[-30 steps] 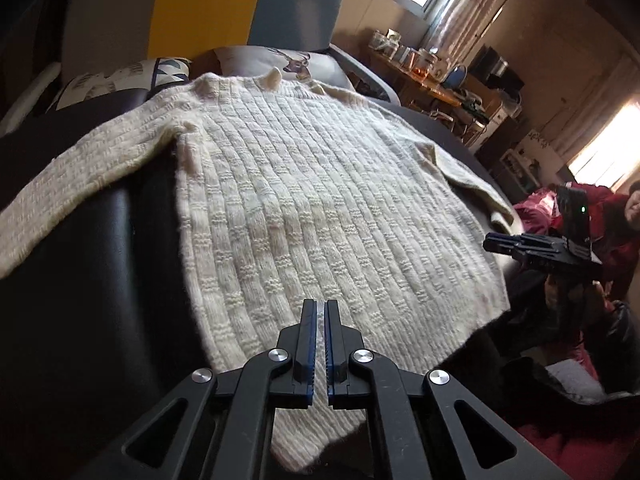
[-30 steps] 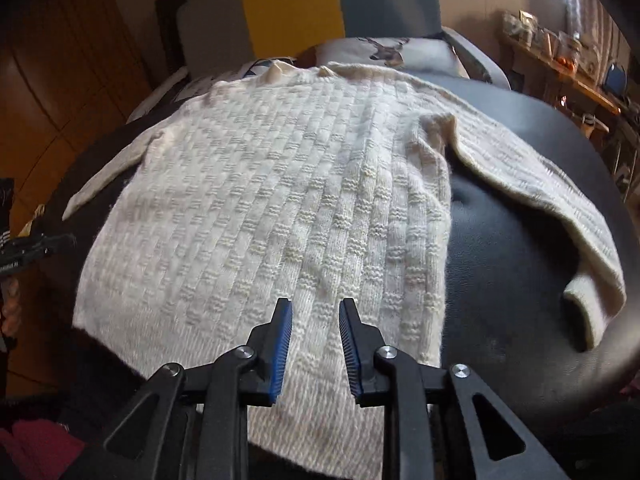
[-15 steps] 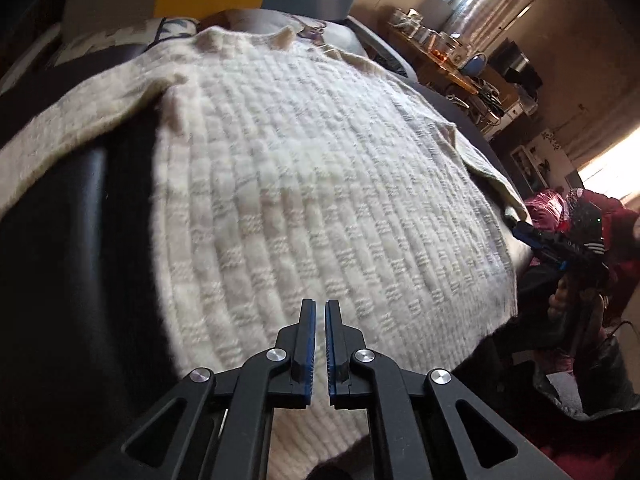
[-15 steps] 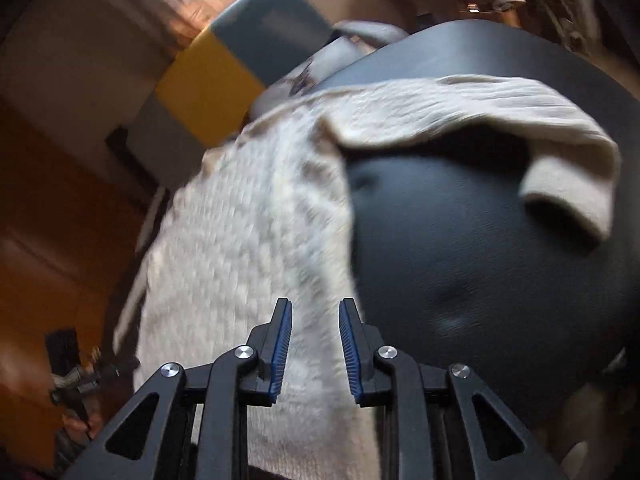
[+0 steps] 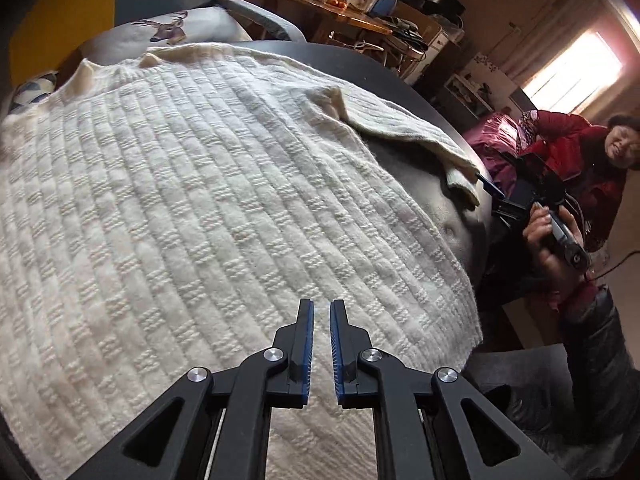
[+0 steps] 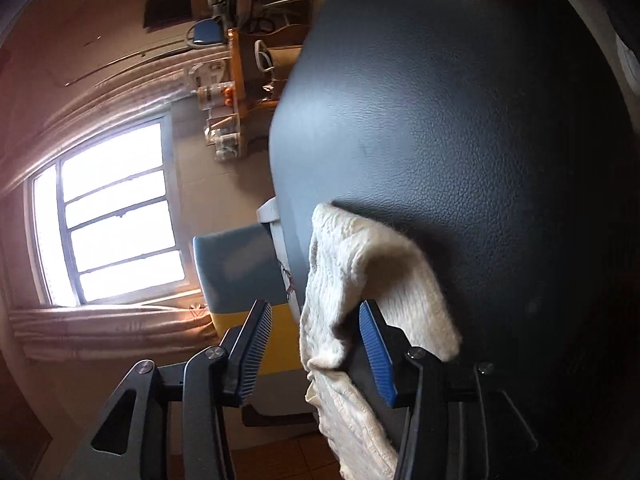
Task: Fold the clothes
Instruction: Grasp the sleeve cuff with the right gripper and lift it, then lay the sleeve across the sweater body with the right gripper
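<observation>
- In the left wrist view we hold the left gripper (image 5: pixel 321 308) low over the hem end of the cream knit sweater (image 5: pixel 208 208), its blue-lined jaws drawn nearly together with only a thin gap, pinching nothing.
- The sweater lies spread flat on the dark leather surface (image 5: pixel 456 216), collar toward the deer-print cushion (image 5: pixel 168 30); its far sleeve (image 5: pixel 404 128) trails toward the surface's edge.
- At that edge we see the right gripper (image 5: pixel 492 190) in a hand (image 5: pixel 550 236), just beside the sleeve's cuff; a person in a red jacket (image 5: pixel 568 148) sits behind it.
- In the right wrist view the picture is rolled sideways, with a bright window (image 6: pixel 116 216) at left. The right gripper (image 6: pixel 316 314) is spread wide, and the sleeve cuff (image 6: pixel 352 280) sits between its fingers, against the right-hand pad (image 6: pixel 376 352); the other pad stands clear of the knit.
- The cuff lies draped on the dark leather surface (image 6: pixel 460 100).
</observation>
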{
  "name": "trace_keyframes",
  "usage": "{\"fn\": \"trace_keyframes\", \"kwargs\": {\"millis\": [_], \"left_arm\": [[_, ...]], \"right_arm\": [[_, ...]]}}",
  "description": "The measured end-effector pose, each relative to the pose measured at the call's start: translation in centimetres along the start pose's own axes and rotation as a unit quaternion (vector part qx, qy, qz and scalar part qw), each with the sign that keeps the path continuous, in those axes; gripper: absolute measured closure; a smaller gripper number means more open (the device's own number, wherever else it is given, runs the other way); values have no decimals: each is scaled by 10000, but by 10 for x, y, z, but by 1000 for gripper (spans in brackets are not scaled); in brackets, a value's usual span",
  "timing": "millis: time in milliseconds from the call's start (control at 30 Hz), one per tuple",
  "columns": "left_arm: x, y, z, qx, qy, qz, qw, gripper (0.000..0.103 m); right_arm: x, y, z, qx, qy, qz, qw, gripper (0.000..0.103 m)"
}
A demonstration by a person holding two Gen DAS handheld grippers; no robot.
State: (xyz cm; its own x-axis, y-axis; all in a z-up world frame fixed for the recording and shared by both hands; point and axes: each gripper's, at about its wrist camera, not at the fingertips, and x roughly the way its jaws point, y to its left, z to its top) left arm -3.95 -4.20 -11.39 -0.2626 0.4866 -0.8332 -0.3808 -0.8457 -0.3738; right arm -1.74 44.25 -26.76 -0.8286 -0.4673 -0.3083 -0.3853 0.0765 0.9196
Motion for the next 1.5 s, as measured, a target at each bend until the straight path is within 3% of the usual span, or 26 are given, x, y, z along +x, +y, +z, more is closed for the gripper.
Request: {"fn": "trace_keyframes", "kwargs": {"millis": [100, 167, 200, 300, 400, 467, 533, 567, 633, 700, 733, 833, 867, 967, 1000, 1033, 1100, 1233, 1333, 1433, 1500], "left_arm": [[9, -3, -3, 0, 128, -12, 9999, 93], [13, -1, -8, -107, 206, -54, 9997, 92], [15, 1, -10, -169, 249, -73, 9995, 92], [19, 7, -19, -339, 322, -108, 9988, 91], [17, 12, -25, -481, 263, -165, 9984, 91], [13, 14, -28, -547, 199, -171, 9982, 91], [9, 16, -30, -573, 154, -151, 9981, 91], [8, 16, -31, -572, 136, -139, 9982, 91], [6, 17, -35, -563, 115, -120, 9983, 88], [5, 18, -36, -587, 111, -137, 9981, 88], [5, 19, -36, -607, 113, -136, 9980, 88], [7, 19, -31, -682, 165, -109, 9975, 87], [7, 17, -29, -669, 194, -76, 9975, 87], [8, 11, -18, -504, 232, 35, 9985, 87], [9, 10, -13, -470, 228, 42, 9986, 86], [10, 9, -8, -451, 237, 45, 9987, 85], [13, 7, 5, -403, 225, 101, 9989, 84], [13, 2, 38, -237, 58, 147, 9996, 82], [17, -1, 66, -109, -56, 236, 9996, 76], [27, -2, 91, -48, -115, 319, 9994, 71], [39, 2, 103, -129, -92, 395, 9991, 69]], "right_arm": [[10, -6, 6, 284, -334, -213, 9988, 56], [10, 9, 4, -312, -712, -520, 9956, 57], [7, 21, 3, -808, -863, -908, 9888, 62], [16, 33, 2, -1495, -914, -1625, 9710, 94], [20, 41, 4, -1833, -974, -1898, 9596, 97], [20, 60, -1, -2424, -931, -2052, 9437, 98], [17, 91, -13, -3223, -965, -2170, 9163, 98], [14, 106, -26, -3737, -963, -2190, 8961, 98], [11, 125, -51, -4664, -898, -2309, 8492, 98], [11, 130, -76, -5474, -770, -2505, 7948, 98], [14, 119, -77, -5499, -632, -2709, 7876, 98], [25, 77, -56, -5115, -289, -3329, 7917, 98], [25, 65, -50, -4958, -179, -3413, 7984, 98], [10, 47, -37, -4620, 31, -3071, 8320, 97], [4, 46, -32, -4468, 137, -2909, 8459, 92], [-4, 46, -27, -4363, 144, -2824, 8542, 81], [-22, 54, -19, -4387, -28, -2804, 8538, 79], [-44, 78, -4, -4648, -523, -3083, 8284, 79], [-37, 94, 1, -5091, -828, -3532, 7805, 78], [-15, 99, 2, -5478, -389, -3390, 7639, 75], [18, 93, 1, -5775, 6, -3657, 7299, 75]]}}
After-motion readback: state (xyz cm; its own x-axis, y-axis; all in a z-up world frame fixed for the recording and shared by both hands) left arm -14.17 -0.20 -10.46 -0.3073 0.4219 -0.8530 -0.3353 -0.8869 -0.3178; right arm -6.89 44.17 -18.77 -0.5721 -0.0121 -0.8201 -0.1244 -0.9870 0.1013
